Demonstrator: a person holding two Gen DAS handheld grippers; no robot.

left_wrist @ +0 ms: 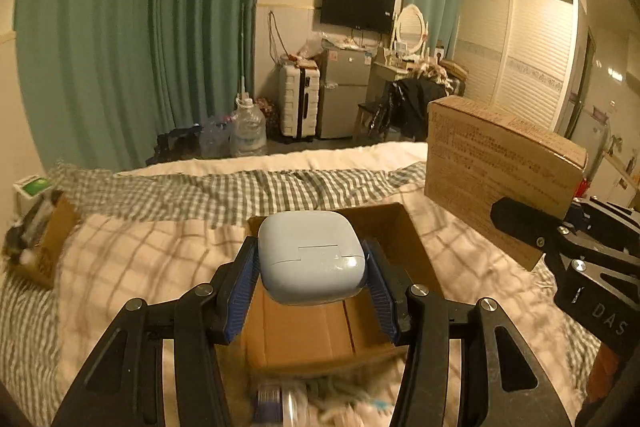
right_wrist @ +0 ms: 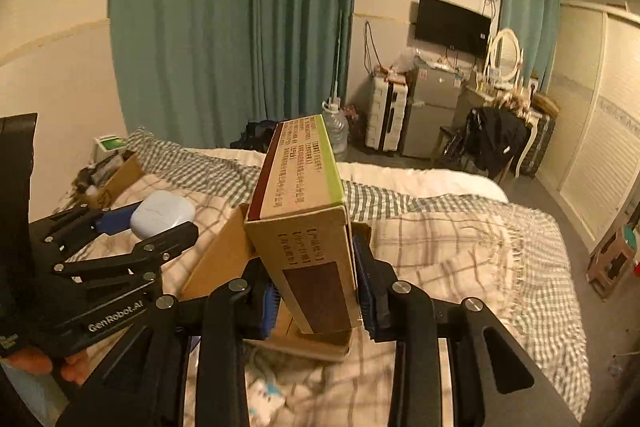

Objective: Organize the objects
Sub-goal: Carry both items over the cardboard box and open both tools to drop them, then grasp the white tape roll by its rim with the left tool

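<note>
My left gripper (left_wrist: pixel 312 263) is shut on a pale blue earbud case (left_wrist: pixel 311 256) and holds it above an open cardboard box (left_wrist: pixel 320 331) on the bed. In the right wrist view the case (right_wrist: pixel 162 213) sits at the left in the left gripper (right_wrist: pixel 160 223). My right gripper (right_wrist: pixel 316 291) is shut on a long brown carton with a green edge (right_wrist: pixel 308 227), held above the open box (right_wrist: pixel 218 259). The carton (left_wrist: pixel 496 175) also shows at the right of the left wrist view, with the right gripper's finger (left_wrist: pixel 520 223) on it.
The bed has a checked blanket (left_wrist: pixel 160 251). A second small cardboard box with clutter (left_wrist: pixel 44 239) sits at the bed's left edge. A plastic bottle (left_wrist: pixel 280 403) lies blurred under the left gripper. Beyond the bed stand a water jug (left_wrist: pixel 248 131), suitcase (left_wrist: pixel 300 103) and fridge (left_wrist: pixel 344 91).
</note>
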